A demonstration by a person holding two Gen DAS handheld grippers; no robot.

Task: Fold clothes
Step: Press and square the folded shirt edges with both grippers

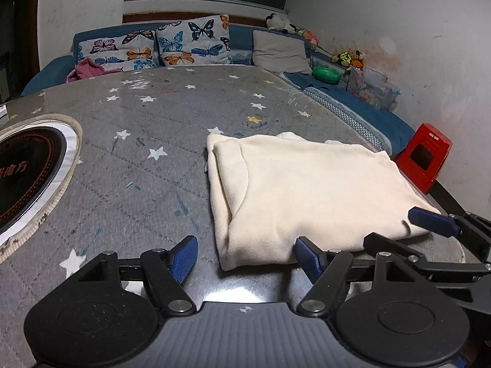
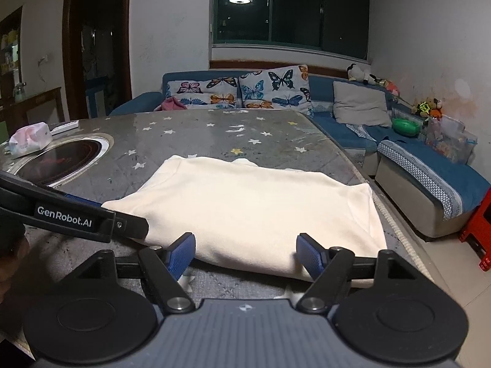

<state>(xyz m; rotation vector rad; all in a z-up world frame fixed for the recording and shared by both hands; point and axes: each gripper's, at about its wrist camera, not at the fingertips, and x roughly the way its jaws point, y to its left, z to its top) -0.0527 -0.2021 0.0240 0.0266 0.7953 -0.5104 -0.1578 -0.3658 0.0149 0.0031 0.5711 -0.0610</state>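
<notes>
1. Cream, soft fleece-like folded garment (image 1: pixel 307 190) lies flat on the grey star-print quilted tabletop (image 1: pixel 159 116), toward its near right part, close to the right edge by the blue sofa (image 2: pixel 408 153).
2. Left gripper (image 1: pixel 247 253): jaws spread wide, nothing between them. Its right pad sits just at the garment's near-left corner; touching or only just beside, can't tell. Left pad is over bare tabletop.
3. Right gripper (image 2: pixel 245 253): jaws also apart, holding nothing. Both pads sit at the near hem, with cloth in the gap ahead of them.
4. Step in hand, my read: garment looks already folded into a compact rectangle w/ layers stacked, so likely a last fold or tidy/smooth. Not sure which.
5. To do it well:
   - take both near corners at the same time, pinch through all layers, not only the top one
   - keep the grippers level w/ each other so the fold line stays straight
   - lift low and carry to the far edge; fleece is thick, so it may spring open; press after
   - watch the right edge, cloth could slide off toward the sofa.
6. Orientation: long axis seems to run left-right across both views, roughly parallel to the near tabletop edge; fisheye distorts, so approx. The rounded folded lip is on the left side; some loose layers peek out at the far edge. Which end is the neck, can't tell.
7. Round black inset cooktop (image 1: pixel 27 178) is well left of the garment, not in the way.
</notes>
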